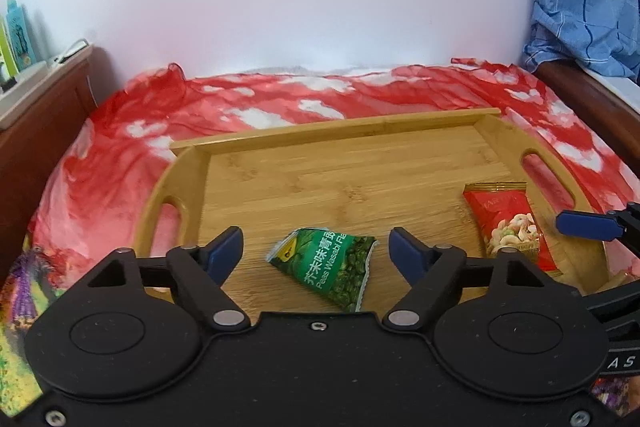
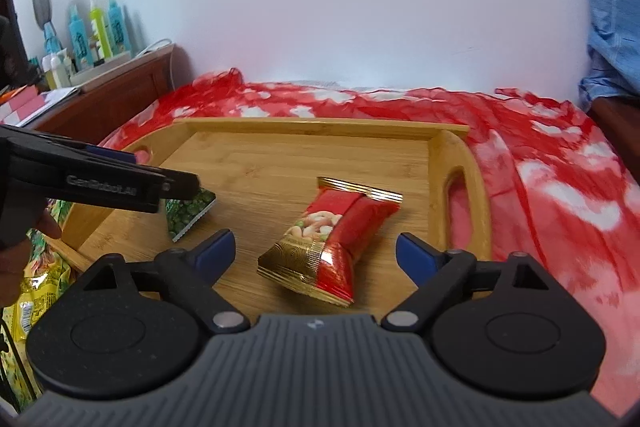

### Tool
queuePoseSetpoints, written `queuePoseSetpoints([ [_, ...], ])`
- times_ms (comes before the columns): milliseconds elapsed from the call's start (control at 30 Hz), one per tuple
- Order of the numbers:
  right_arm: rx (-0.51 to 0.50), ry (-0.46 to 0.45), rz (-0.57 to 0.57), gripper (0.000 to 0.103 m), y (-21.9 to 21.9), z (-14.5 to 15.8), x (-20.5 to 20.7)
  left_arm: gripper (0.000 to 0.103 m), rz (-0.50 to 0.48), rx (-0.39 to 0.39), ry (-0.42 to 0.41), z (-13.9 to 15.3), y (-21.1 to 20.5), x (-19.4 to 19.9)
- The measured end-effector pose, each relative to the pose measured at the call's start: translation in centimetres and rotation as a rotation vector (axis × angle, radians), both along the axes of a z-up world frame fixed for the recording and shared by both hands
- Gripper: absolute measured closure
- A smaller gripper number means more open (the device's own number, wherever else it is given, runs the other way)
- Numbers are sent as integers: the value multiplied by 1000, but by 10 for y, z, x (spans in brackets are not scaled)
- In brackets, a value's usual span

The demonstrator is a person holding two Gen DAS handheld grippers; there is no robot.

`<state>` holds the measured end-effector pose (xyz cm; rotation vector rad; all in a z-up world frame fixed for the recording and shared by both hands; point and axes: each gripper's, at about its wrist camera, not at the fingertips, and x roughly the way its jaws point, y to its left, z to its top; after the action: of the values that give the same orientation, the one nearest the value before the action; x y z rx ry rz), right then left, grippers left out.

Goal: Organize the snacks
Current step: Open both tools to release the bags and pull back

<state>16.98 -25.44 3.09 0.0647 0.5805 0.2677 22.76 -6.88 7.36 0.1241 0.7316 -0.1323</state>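
Left wrist view: the left tongs (image 1: 316, 251) tilt downward, released, straddling a crinkly green pea packet (image 1: 332, 269) lying on the bamboo tray (image 1: 340, 131).

Right wrist view: the right tongs (image 2: 316, 253) gape wide, released, around a glossy red nut packet (image 2: 330, 239) on the tray's slatted wood.

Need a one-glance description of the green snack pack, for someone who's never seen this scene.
Find the bamboo tray on the red-and-white blanket. Two packets lie on its floor, apart. Yours is the small green wasabi-peas packet toward the tray's left side; the other is a longer red-and-gold nut packet.
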Motion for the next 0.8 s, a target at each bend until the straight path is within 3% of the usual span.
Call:
queuePoseSetpoints([
  [367,7,-128,-108,0,-21,8,-62,12,-13,-24,-35,12,7,-53],
  [567,-3,-148,-191,0,-24,2,-101,8,-19,-57,-45,10,9,-90],
  [800,-26,-147,-188,0,-9,-3,-134,2,-38,-86,-40,5,14,-127],
])
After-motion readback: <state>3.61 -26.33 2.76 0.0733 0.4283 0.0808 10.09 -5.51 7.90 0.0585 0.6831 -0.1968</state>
